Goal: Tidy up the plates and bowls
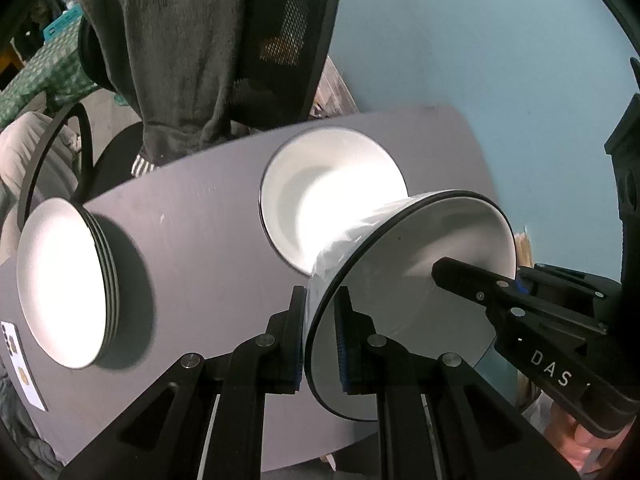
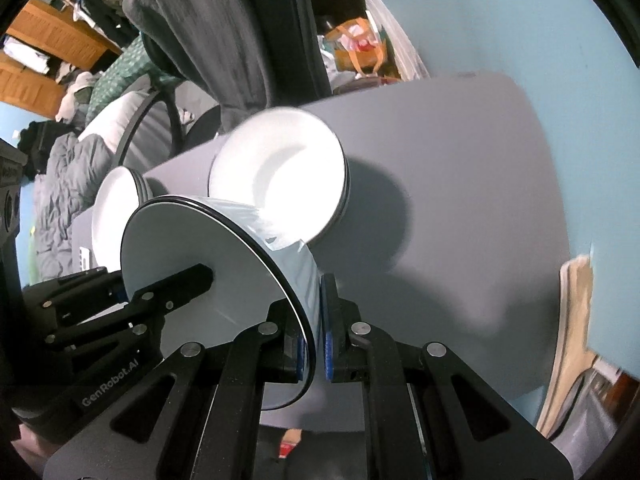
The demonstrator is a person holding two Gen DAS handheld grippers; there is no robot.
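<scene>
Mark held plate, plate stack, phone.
held plate [image 1: 400, 292], left wrist view, white inner face.
plate stack [image 1: 60, 280], left wrist view, top plate's face.
phone [image 1: 22, 368], left wrist view, white back at table's edge.

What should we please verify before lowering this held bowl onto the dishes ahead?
1. Left tongs clamp the white black-rimmed bowl's rim: ok.
2. Right tongs clamp the opposite rim: ok.
3. Bowl level: not ok, tilted, with motion blur.
4. White deep dish straight ahead holds nothing: ok.
5. Stack of white plates at the left is apart from the path: ok.
6. Bowl's underside clears the grey table: cannot tell.
</scene>
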